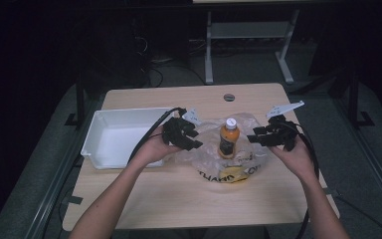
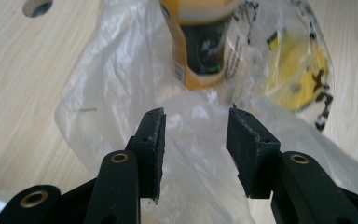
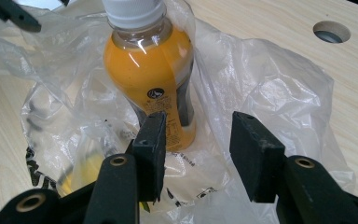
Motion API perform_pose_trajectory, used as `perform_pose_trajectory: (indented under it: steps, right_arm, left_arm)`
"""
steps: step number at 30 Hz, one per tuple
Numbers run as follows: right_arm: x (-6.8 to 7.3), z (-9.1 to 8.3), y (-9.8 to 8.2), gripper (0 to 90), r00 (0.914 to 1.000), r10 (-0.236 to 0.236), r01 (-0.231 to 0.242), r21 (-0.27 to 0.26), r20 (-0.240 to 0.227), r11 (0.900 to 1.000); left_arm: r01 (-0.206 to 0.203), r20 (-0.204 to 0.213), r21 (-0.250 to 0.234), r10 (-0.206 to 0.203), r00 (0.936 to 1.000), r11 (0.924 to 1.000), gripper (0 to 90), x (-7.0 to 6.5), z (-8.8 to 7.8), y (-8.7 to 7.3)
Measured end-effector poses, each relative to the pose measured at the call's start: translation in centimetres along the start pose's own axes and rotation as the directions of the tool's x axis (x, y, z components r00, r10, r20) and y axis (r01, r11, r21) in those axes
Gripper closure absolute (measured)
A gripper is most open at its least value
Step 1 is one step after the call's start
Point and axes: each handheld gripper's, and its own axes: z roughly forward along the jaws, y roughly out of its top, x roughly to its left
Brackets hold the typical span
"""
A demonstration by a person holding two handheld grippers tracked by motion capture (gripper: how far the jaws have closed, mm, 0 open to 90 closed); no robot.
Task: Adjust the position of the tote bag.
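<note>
Two bare forearms come up from the bottom edge of the high view, angling inward toward frame center. Left hand [image 1: 154,147] sits left of center, cupped under the left gripper [image 1: 191,137], jaws pointing right. Right hand [image 1: 293,154] sits right of center, holding the right gripper [image 1: 253,137], jaws pointing left. Grippers face each other, well apart. In both gripper views the black jaws stand parted, pads pressing nothing. A cable loops down beside each wrist.
</note>
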Motion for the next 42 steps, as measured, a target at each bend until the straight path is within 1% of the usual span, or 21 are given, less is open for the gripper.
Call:
perform_pose_trajectory:
  steps: [1,2,4,6,8,9,10,12,14,17,20,22,27,29,30,32,33,35,40,41,42]
  right_arm:
    - [-0.1,0.0,0.0,55.2,1.0000,-0.008,0.008,-0.002,-0.001,1.000]
    - [0.0,0.0,0.0,55.2,1.0000,-0.003,0.003,-0.001,-0.002,1.000]
    - [0.1,-0.1,-0.1,55.2,1.0000,-0.001,0.001,-0.003,-0.002,1.000]
    - [0.1,-0.3,-0.1,55.1,1.0000,-0.003,0.003,-0.011,-0.001,1.000]
    - [0.1,-0.6,-0.1,55.1,1.0000,-0.002,0.002,-0.014,0.002,1.000]
    - [0.1,-0.8,-0.1,54.9,1.0000,-0.004,0.004,-0.018,0.003,1.000]
    - [0.2,-1.0,-0.2,54.6,1.0000,0.000,0.000,-0.020,0.004,1.000]
    - [0.2,-1.4,-0.3,53.5,1.0000,0.001,-0.001,-0.027,0.004,1.000]
    - [0.1,-1.9,-0.6,52.6,1.0000,0.005,-0.004,-0.034,0.004,0.999]
    - [0.0,-2.6,-1.1,50.4,0.9998,0.019,-0.019,-0.053,0.005,0.998]
    - [-0.2,-3.1,-1.8,48.3,0.9994,0.029,-0.028,-0.065,0.018,0.998]
    - [-0.2,-3.4,-2.3,46.5,0.9989,0.039,-0.037,-0.070,0.027,0.997]
    - [-0.5,-4.3,-3.5,41.2,0.9973,0.059,-0.054,-0.096,0.045,0.994]
    - [-0.5,-4.6,-4.0,40.2,0.9958,0.080,-0.075,-0.102,0.045,0.992]
    - [-0.6,-4.7,-4.3,40.2,0.9958,0.080,-0.075,-0.113,0.044,0.991]
    - [-0.8,-4.9,-4.7,39.8,0.9950,0.091,-0.086,-0.114,0.042,0.990]
    - [-0.8,-4.9,-4.9,39.3,0.9944,0.096,-0.090,-0.113,0.045,0.990]
    - [-0.9,-5.1,-5.1,38.1,0.9938,0.100,-0.094,-0.112,0.048,0.989]
    - [-1.3,-5.6,-5.4,37.3,0.9927,0.109,-0.102,-0.128,0.051,0.987]
    - [-1.4,-5.7,-5.5,37.4,0.9923,0.110,-0.101,-0.132,0.057,0.986]
    - [-1.4,-5.8,-5.5,37.4,0.9913,0.116,-0.107,-0.130,0.062,0.986]
  left_arm:
    - [0.004,0.008,-0.005,-0.004,1.0000,1.0000,56.8,0.1,-0.1,0.3]
    - [0.006,0.012,-0.005,-0.006,0.9999,1.0000,56.7,0.2,-0.2,0.6]
    - [0.003,0.007,-0.009,-0.003,1.0000,1.0000,56.0,0.2,-0.4,1.1]
    - [0.000,0.016,-0.009,0.000,0.9999,1.0000,55.0,0.3,-0.6,1.7]
    - [-0.005,0.009,-0.009,0.006,0.9999,0.9999,54.4,0.3,-0.8,2.3]
    - [-0.011,0.013,-0.010,0.012,0.9998,0.9999,53.9,0.4,-0.9,2.5]
    - [-0.004,0.022,-0.015,0.005,0.9998,0.9999,53.7,0.3,-1.0,2.8]
    - [-0.018,0.021,-0.003,0.018,0.9996,0.9998,52.8,0.3,-1.0,3.3]
    - [-0.020,0.031,0.005,0.020,0.9993,0.9998,51.7,0.2,-1.0,3.8]
    - [-0.019,0.039,0.000,0.019,0.9991,0.9998,50.8,0.3,-1.0,4.6]
    - [-0.018,0.046,0.001,0.018,0.9988,0.9998,49.4,0.4,-1.0,5.3]
    - [-0.022,0.052,0.012,0.021,0.9984,0.9997,48.4,0.5,-0.9,5.8]
    - [-0.033,0.061,0.019,0.032,0.9977,0.9993,46.9,0.3,-0.5,7.3]
    - [-0.037,0.062,0.021,0.036,0.9975,0.9991,46.6,0.2,-0.2,7.9]
    - [-0.038,0.062,0.020,0.036,0.9974,0.9991,46.3,0.2,-0.1,8.2]
    - [-0.040,0.065,0.033,0.038,0.9971,0.9986,46.2,0.2,0.2,8.7]
    - [-0.046,0.062,0.038,0.044,0.9971,0.9982,46.1,0.3,0.4,9.0]
    - [-0.042,0.065,0.039,0.039,0.9971,0.9984,45.6,0.3,0.7,9.4]
    - [-0.044,0.069,0.062,0.039,0.9968,0.9971,44.6,0.7,1.6,10.5]
    - [-0.050,0.070,0.068,0.045,0.9965,0.9965,44.7,0.8,1.8,10.7]
    - [-0.045,0.067,0.073,0.040,0.9969,0.9963,44.9,0.8,2.0,10.9]
